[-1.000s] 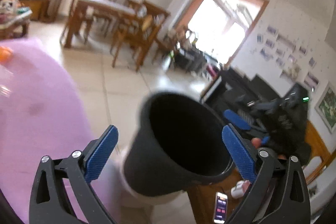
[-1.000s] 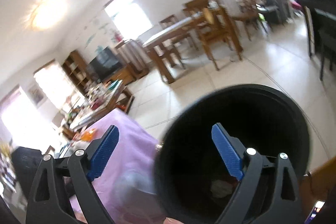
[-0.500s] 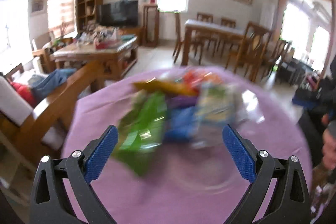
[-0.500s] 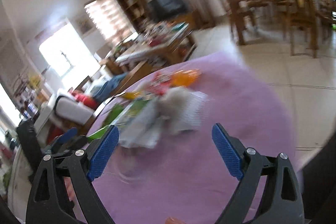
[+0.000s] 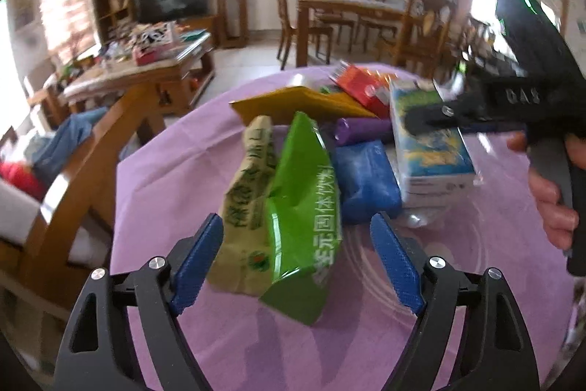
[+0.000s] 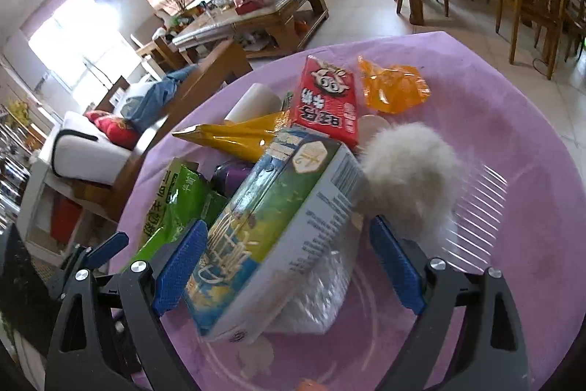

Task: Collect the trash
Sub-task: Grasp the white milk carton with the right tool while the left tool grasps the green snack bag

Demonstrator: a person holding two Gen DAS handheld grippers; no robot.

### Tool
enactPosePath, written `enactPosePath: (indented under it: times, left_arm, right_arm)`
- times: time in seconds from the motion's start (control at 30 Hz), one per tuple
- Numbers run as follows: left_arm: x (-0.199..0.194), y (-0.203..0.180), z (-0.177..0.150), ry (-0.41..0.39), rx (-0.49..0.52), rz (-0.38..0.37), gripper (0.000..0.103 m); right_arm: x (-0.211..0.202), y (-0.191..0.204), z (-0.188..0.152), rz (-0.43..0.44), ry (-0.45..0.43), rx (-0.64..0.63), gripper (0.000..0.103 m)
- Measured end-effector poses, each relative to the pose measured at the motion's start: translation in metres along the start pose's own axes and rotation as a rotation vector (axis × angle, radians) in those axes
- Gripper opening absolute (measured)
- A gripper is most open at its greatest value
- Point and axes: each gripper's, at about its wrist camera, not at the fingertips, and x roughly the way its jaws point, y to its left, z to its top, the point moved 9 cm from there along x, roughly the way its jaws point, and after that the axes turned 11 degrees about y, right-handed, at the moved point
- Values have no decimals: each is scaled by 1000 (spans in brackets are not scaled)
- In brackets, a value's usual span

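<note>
**A:** Blue ribbed pads first. The left gripper has its jaws closing around the crinkled green foil snack bag, with the pale yellow-green paper packet lying against it. The pads do not touch either one yet. The right gripper is also narrowing a little, astride the blue-and-green cardboard carton, and a gap shows at both pads.

**B:** How would those handle?

**A:** My guess is that the foil bag is nearly weightless, slick and floppy. It would crumple under the pads, so pinching it across the creased middle looks safer than at a loose corner. The carton looks stiff and light. I'd take it across its narrow sides, because it lies tilted on a clear plastic wrapper and could slide.

**B:** And further out?

**A:** The rest of the trash is heaped on the round table's lilac cloth. There's a red carton with a cartoon face, a crumpled orange wrapper, a yellow foil cone, a purple tube, a blue soft pack and a grey fluffy ball beside a clear plastic comb.

**B:** Any writing?

**A:** White Chinese characters run down the green bag, with green ones on the paper packet and yellow ones on the red carton. I cannot read a brand with any confidence.
</note>
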Motion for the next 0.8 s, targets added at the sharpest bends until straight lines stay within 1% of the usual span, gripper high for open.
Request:
enactPosePath:
  times: [0.07,0.13,0.17,0.2,0.23,0.27,0.33,0.37,0.43,0.47,0.5,0.53,0.6,0.73,0.8]
  left_arm:
    - [13,-5,2,58,17,1,81]
    - [21,-6,2,86,21,-1,81]
    - [26,-5,3,96,19,9,81]
    - [27,-3,4,99,15,11,78]
    - [28,-1,4,99,8,9,71]
    - [30,1,5,103,-4,8,69]
    - [34,5,7,112,-14,16,59]
    - [35,7,7,115,-15,28,57]
    - [37,10,10,116,-7,51,44]
    - [36,8,9,111,-1,36,40]
    - [35,10,8,109,-4,27,39]
    - [34,11,7,106,-12,15,34]
    - [29,13,5,95,-30,-12,34]
    - [15,15,-1,46,-55,-61,34]
    - [6,14,-5,16,-76,-103,34]
  right_arm:
    - [2,1,-1,-32,2,-11,87]
    - [4,3,-2,-42,12,-31,83]
    - [3,4,-4,-45,13,-40,82]
    - [1,4,-6,-49,10,-48,82]
    - [0,4,-3,-54,10,-56,81]
    - [-1,5,-4,-62,9,-68,80]
    - [1,11,-2,-50,16,-83,72]
    - [3,15,0,-36,20,-91,70]
    - [5,22,0,-17,13,-115,61]
    - [4,24,-1,-4,6,-123,58]
    - [2,26,-3,14,-4,-129,52]
    - [0,29,-3,27,-14,-135,43]
    - [-8,30,-6,45,-51,-141,40]
    - [-27,28,-10,92,-107,-141,39]
    - [-40,24,-14,119,-143,-133,39]
